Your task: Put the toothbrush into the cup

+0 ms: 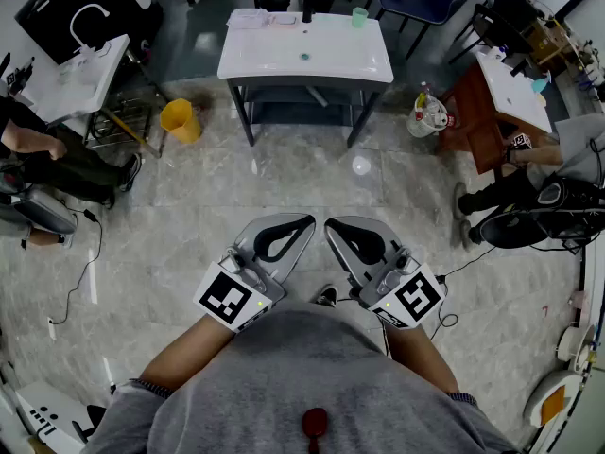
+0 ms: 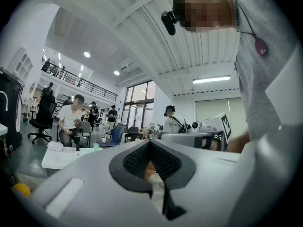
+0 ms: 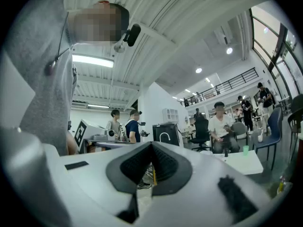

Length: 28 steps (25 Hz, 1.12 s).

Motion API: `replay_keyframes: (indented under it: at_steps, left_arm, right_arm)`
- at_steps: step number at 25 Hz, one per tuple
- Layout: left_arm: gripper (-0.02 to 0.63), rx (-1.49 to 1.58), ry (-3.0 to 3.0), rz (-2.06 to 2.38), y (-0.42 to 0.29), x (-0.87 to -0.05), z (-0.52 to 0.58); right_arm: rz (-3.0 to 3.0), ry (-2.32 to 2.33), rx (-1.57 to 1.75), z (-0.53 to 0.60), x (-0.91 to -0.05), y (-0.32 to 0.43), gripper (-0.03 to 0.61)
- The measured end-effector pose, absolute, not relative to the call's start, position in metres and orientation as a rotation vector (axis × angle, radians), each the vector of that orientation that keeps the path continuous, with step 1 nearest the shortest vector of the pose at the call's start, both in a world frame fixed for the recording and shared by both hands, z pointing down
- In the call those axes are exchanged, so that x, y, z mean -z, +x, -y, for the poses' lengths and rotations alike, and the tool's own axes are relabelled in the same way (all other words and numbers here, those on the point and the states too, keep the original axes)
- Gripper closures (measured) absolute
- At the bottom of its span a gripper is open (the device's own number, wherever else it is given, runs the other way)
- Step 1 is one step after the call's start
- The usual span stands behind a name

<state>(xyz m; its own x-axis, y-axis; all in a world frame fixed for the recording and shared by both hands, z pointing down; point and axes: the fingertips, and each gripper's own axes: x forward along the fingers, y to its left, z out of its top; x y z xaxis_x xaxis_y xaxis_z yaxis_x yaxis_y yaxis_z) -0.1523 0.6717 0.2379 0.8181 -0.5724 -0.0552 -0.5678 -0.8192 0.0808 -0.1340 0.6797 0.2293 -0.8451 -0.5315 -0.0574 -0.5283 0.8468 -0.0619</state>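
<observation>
— Far across the floor, on the white bench (image 1: 331,64), is that the green cup (image 1: 359,15)?
— Yes, near its back edge. The toothbrush is too small to make out there.
— And the 2 grippers?
— Left gripper (image 1: 304,221) and right gripper (image 1: 330,225) sit level by the person's torso, jaws closed, nothing between them.
</observation>
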Motion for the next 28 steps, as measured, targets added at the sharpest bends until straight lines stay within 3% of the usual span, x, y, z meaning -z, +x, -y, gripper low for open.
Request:
replay_keyframes:
  at_steps: [28]
  left_arm:
    - [0.607,0.076,2.938,0.860,-0.243,-0.246,-0.629]
  right_arm:
    - [-2.950,-0.967,0.092,-0.639,-0.232,-0.218,0.569]
